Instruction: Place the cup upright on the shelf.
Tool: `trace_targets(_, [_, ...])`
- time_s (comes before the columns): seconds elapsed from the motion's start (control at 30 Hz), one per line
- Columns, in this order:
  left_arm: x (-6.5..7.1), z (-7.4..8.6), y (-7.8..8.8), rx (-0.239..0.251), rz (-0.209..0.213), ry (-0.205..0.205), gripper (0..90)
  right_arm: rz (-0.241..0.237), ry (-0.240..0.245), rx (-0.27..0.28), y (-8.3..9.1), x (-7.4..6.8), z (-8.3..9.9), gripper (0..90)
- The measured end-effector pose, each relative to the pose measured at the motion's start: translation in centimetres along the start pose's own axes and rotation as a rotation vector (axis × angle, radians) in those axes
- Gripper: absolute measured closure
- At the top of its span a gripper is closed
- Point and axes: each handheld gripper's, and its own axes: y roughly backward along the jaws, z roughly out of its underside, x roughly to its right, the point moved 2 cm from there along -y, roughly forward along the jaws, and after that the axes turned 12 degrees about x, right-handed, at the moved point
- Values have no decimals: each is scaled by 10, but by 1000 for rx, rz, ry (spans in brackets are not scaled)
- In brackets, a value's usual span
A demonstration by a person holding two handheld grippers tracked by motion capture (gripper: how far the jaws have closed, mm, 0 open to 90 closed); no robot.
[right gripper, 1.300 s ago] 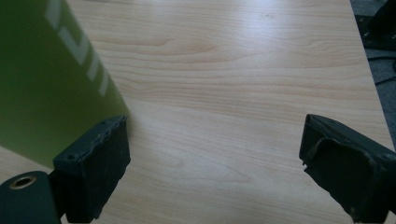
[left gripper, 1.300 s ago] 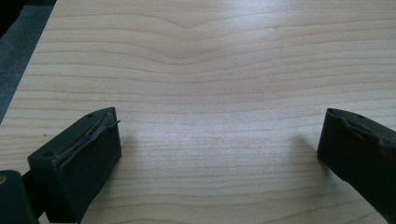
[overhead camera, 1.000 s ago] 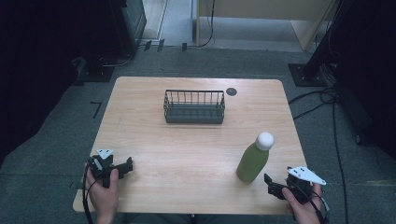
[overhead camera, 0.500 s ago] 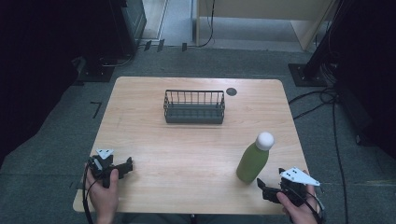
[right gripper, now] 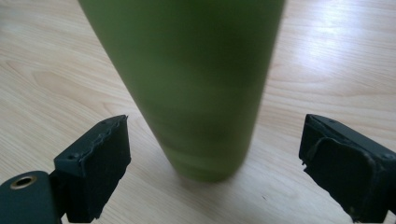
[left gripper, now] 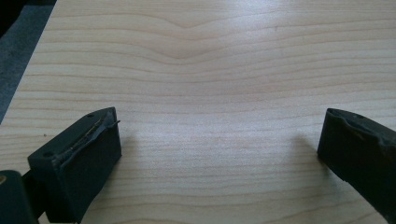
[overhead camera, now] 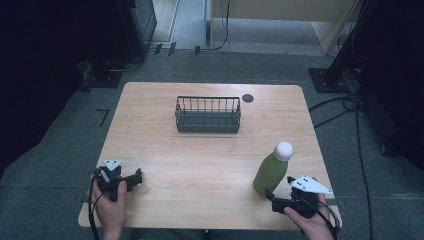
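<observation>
Right tool [overhead camera: 274,196] is seen closer to the green bottle [overhead camera: 270,173] than a second ago: it has been brought in across the desk [overhead camera: 210,160] from the near right corner toward the bottle's base. Left tool [overhead camera: 131,180] is unchanged, parked at the near left edge, jaws wide, with bare wood between them in the left gripper view.

Meaning for the work: an approach for a grasp appears to be under way; no grip is made yet.

Bottle position: upright, white cap [overhead camera: 283,150] on top, standing on the near right part of the desk, well apart from the wire basket [overhead camera: 208,114] at the far middle.

Relative to the right tool: in the right gripper view the bottle body [right gripper: 196,84] is centred just ahead of the open jaws, which are held wide with gaps on both sides. Whether the tips have already passed the bottle's sides cannot be settled, the bottle being blurred; no contact is seen.
</observation>
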Motion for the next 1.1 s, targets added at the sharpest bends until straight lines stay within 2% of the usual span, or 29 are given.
trace_targets(0.13, [0,0,0,1,0,1,0,-12,1,16,-4,-4,-6,95])
trace_targets(0.33, [0,0,0,1,0,1,0,4,-13,40,-8,-8,-15,128])
trace_targets(0.53, [0,0,0,1,0,1,0,6,-1,71,-9,-9,-24,148])
trace_targets(0.83, [0,0,0,0,0,0,0,7,3,86,-14,-12,-34,165])
trace_targets(1.0, [0,0,0,1,0,1,0,13,14,96,-16,-12,-36,177])
trace_targets(1.1, [0,0,0,0,0,0,0,22,42,99,-16,-14,-37,189])
